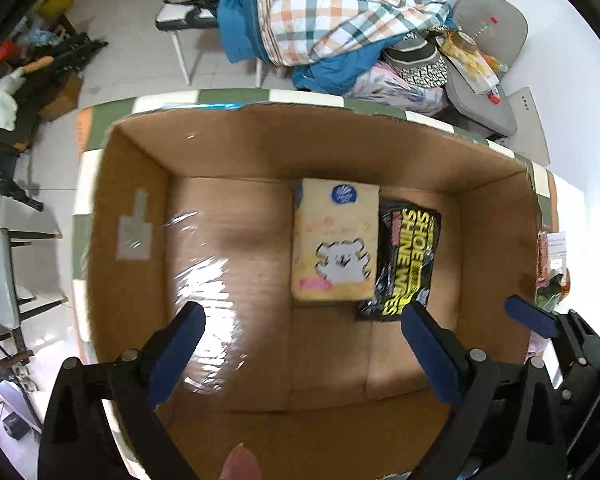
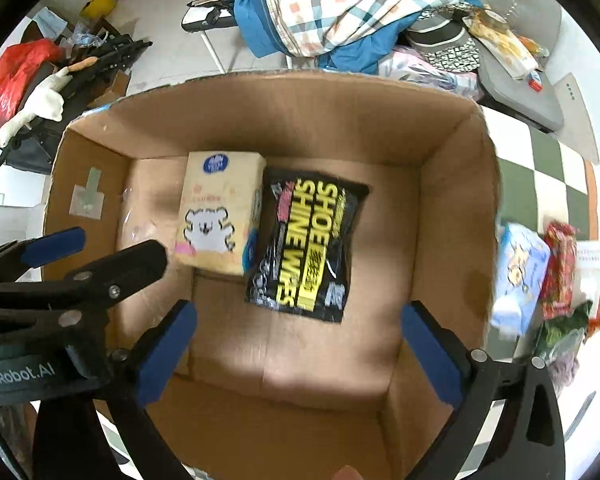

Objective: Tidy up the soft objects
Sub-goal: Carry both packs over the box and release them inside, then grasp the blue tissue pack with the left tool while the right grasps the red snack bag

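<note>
An open cardboard box [image 1: 140,208] [image 2: 452,208] stands on a green and white checkered table. Inside it lie a beige tissue pack with a white bear [image 1: 336,240] [image 2: 220,212] and, touching its right side, a black and yellow shoe wipes pack [image 1: 410,256] [image 2: 308,240]. My left gripper [image 1: 304,320] is open and empty above the box. My right gripper [image 2: 300,320] is open and empty above the box, to the right of the left one. Outside the box to the right lie a blue soft pack [image 2: 520,276] and a red packet [image 2: 560,272].
Green and purple soft items [image 2: 560,336] lie at the table's right edge. Behind the table a chair holds a plaid blanket pile [image 1: 340,12]. A grey cushion [image 1: 488,20] lies at the back right. Clutter and a plush goose [image 2: 40,100] sit on the left.
</note>
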Demonstrator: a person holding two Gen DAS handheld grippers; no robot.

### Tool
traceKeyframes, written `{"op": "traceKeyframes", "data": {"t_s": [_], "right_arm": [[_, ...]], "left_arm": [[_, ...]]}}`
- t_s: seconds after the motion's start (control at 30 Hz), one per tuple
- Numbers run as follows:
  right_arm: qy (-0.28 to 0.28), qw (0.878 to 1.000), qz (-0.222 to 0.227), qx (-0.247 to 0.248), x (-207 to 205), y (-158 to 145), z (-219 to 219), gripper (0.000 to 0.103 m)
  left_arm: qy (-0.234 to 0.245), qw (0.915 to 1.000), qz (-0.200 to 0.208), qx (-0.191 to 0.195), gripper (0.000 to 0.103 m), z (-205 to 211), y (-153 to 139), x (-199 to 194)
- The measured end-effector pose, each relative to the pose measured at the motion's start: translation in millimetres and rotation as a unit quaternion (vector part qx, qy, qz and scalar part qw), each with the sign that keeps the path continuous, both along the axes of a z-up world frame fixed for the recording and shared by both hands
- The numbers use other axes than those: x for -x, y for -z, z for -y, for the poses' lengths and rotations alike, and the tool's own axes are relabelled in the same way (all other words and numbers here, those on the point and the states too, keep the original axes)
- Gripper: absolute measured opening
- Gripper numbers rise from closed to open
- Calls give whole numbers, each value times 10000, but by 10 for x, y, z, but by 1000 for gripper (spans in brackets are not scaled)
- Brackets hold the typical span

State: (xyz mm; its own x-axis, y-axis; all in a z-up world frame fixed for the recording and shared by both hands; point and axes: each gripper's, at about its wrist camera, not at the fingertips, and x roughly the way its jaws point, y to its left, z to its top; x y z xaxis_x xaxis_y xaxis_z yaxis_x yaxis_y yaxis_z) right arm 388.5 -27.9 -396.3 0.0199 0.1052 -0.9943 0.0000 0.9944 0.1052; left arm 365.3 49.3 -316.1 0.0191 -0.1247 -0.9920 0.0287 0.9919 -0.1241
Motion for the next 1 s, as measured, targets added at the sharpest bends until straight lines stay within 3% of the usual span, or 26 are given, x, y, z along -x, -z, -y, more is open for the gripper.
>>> {"op": "traceKeyframes", "data": {"t_s": [0.33,0.67,1.0], "right_arm": [[192,9993,270,144,467,-261,44,103],[208,9945,1011,176,1041,-974,106,103],[332,9915,1179,-448,1508,-1369,238,103]], "left_arm": [[-70,9971,655,-370,100,-106,-465,432],[-131,9904,1295,-455,100,-173,-1046,945],[-47,9880,1518,-299,100,112,-1536,1235]]}}
